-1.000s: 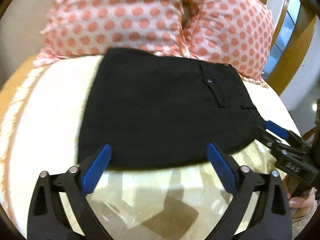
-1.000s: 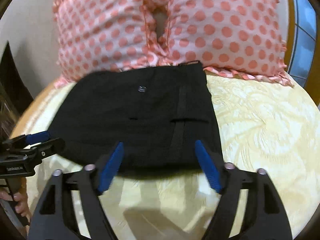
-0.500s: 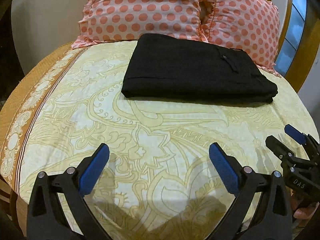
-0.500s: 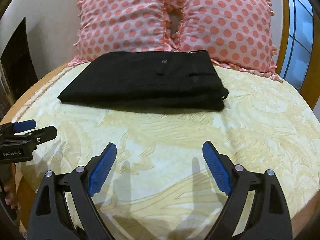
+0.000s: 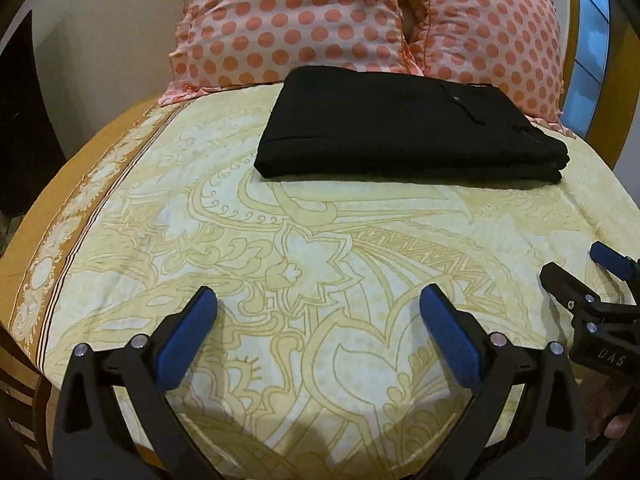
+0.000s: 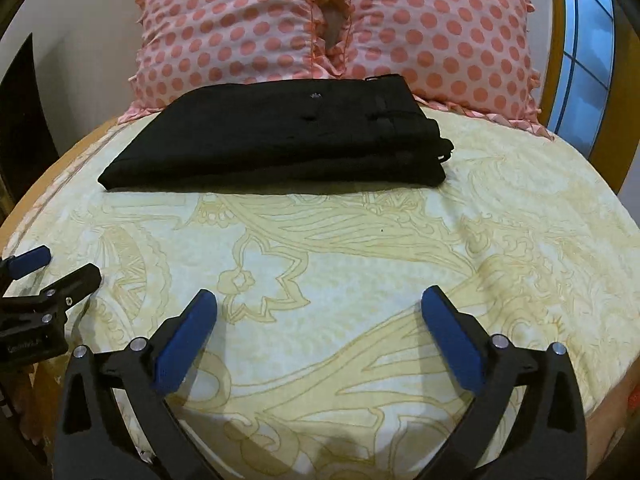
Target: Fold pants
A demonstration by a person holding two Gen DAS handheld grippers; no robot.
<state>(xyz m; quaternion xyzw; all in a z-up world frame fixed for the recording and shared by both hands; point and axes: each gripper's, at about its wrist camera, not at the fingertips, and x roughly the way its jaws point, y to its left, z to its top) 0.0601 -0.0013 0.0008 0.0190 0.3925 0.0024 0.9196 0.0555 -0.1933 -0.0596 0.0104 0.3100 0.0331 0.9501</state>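
Now your folded black pants lie flat on the yellow patterned bedsheet, and everything else can be placed from them. They form a neat rectangular stack, with the layered folded edges showing at the right end in the right wrist view. A small button and a belt loop sit on the top layer toward that same end. Just behind the pants, two pink polka-dot pillows lean upright, and the far edge of the stack touches or nearly touches their ruffled bottoms. A window with a wooden frame stands to the right of the pants, beyond the pillows.

Your left gripper hangs over bare sheet well on the near side of the pants, its blue-padded fingers spread wide with nothing between them. Your right gripper is likewise well short of the pants on the near side, over the sheet; its jaws are opening and are already spread wide, and only the printed cloth shows between its blue pads. Neither tool touches the pants. Each one also shows at the edge of the other's camera, off to the side near the sheet's near border.
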